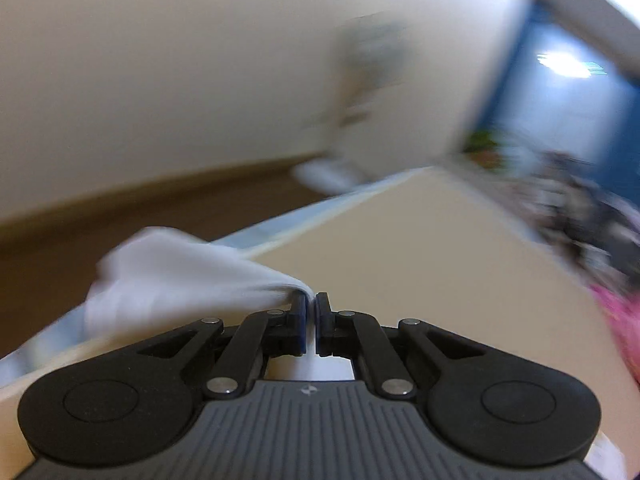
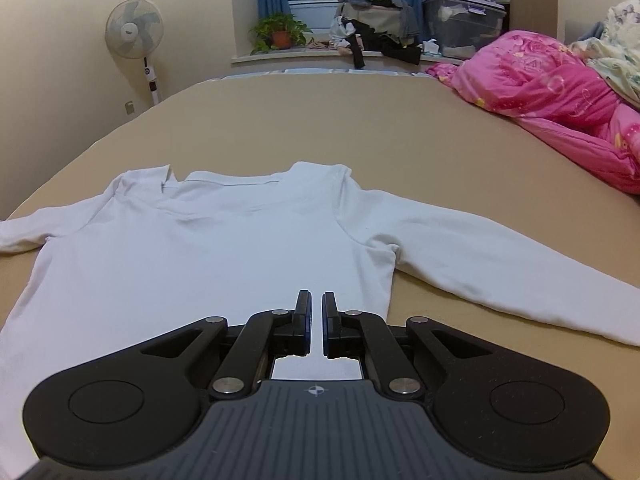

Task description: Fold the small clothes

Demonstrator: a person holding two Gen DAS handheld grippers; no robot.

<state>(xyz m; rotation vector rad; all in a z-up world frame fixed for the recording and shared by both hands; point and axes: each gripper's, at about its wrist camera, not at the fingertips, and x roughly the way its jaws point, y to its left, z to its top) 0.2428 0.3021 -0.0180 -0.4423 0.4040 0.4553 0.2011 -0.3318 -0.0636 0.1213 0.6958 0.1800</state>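
A white long-sleeved shirt (image 2: 208, 240) lies flat on the tan bed (image 2: 360, 120), collar away from me, its right sleeve (image 2: 500, 264) stretched out to the right. My right gripper (image 2: 316, 312) hovers just above the shirt's lower hem with its jaws nearly shut and nothing between them. In the blurred left wrist view, my left gripper (image 1: 311, 308) is shut on a fold of the white shirt (image 1: 180, 280), lifted near the bed's left edge.
A pink quilt (image 2: 560, 92) lies piled on the bed's right side and shows in the left wrist view (image 1: 624, 328). A standing fan (image 2: 134, 32), a potted plant (image 2: 280, 32) and a heap of clothes (image 2: 376, 16) stand beyond the bed.
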